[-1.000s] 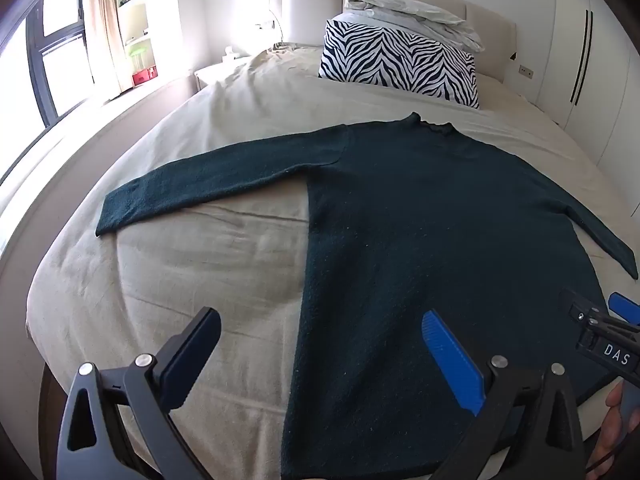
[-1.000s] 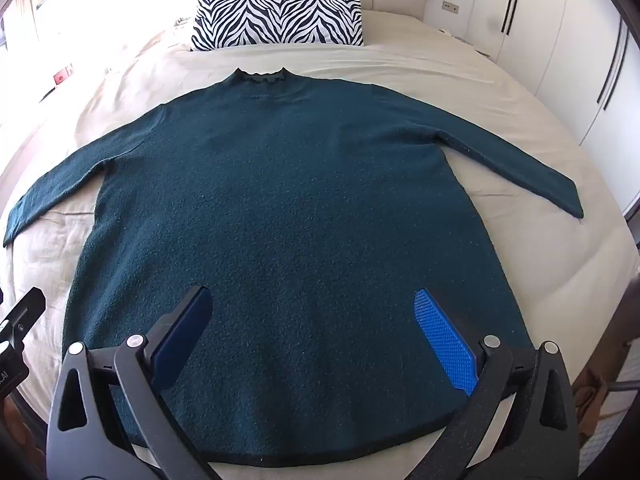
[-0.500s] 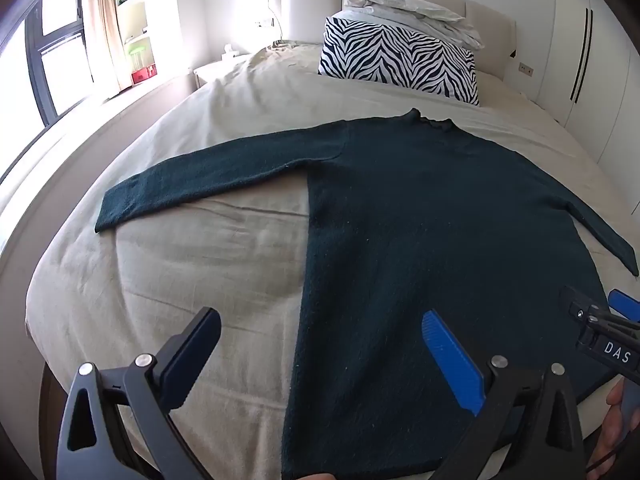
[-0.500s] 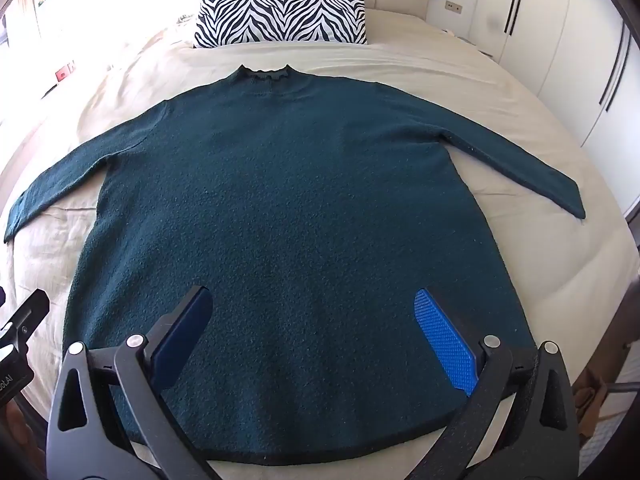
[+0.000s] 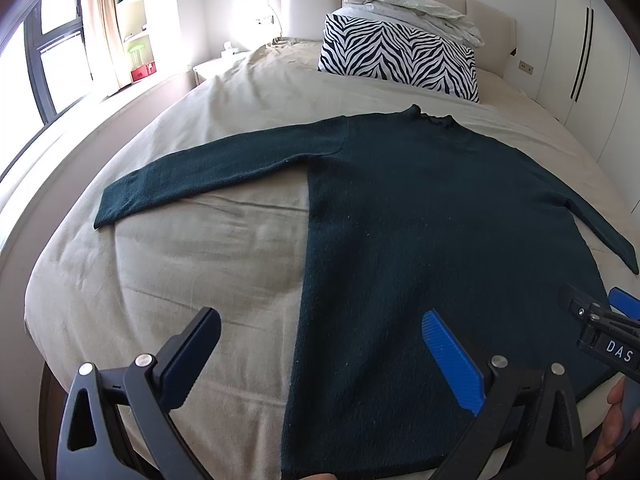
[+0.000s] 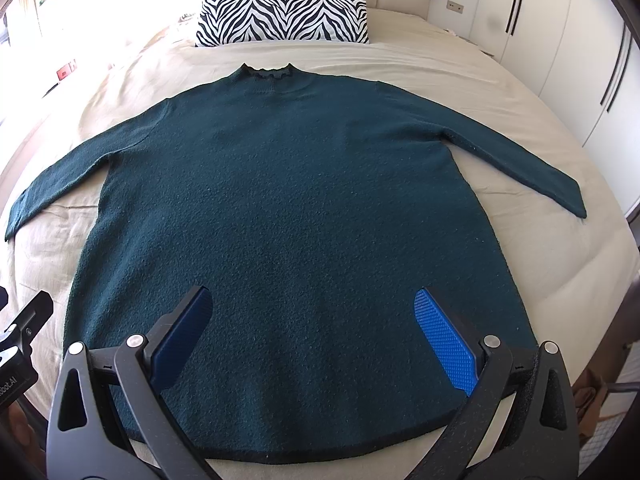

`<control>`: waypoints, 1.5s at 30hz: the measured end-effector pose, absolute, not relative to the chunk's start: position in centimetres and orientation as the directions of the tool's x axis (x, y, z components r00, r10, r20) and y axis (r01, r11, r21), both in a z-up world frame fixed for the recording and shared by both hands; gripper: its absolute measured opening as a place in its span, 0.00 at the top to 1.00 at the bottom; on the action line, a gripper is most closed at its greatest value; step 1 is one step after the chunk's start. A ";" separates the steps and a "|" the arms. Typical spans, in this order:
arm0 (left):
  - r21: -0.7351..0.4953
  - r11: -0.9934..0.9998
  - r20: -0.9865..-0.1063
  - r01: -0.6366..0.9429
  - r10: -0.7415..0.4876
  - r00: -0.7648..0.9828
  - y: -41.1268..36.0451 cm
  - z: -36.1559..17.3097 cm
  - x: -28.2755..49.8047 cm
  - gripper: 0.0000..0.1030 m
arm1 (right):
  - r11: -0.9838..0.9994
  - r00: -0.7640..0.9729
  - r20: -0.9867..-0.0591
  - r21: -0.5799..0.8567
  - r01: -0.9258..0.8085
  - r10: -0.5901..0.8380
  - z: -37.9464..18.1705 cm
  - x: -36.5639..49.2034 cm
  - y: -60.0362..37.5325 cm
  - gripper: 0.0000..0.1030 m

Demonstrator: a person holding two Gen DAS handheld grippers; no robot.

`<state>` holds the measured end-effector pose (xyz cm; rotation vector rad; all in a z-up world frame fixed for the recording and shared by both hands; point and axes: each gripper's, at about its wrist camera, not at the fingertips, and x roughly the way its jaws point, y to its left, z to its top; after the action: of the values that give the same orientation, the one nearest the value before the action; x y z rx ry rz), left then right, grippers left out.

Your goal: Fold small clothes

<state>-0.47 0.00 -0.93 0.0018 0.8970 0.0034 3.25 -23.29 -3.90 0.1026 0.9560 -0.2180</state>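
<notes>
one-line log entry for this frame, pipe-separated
stage: pre-fold | sweater: flat on bed, sleeves spread, unfolded | left gripper: open, empty, over sweater's left edge | right gripper: open, empty, above hem

The dark green sweater (image 6: 296, 208) lay flat and spread across the bed (image 5: 192, 264), with bare sheet open on both sides of its body and beneath each outstretched sleeve. Nothing rested on the sweater itself. The zebra pillow (image 6: 282, 14) stood well beyond the collar, at the head of the bed. Both grippers hung above the hem with their jaws wide apart.
</notes>
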 end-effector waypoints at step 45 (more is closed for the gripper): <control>-0.010 1.000 -0.788 -0.013 0.000 0.616 1.0 -1.0 -0.5 0.00 | 0.976 0.552 -0.823 -0.015 0.216 -0.135 -4.0 3.3 -22.7 0.00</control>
<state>-0.50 1.01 -1.00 -0.0152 0.9075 0.0072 3.28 -22.74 -4.02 0.0917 0.9638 -0.2081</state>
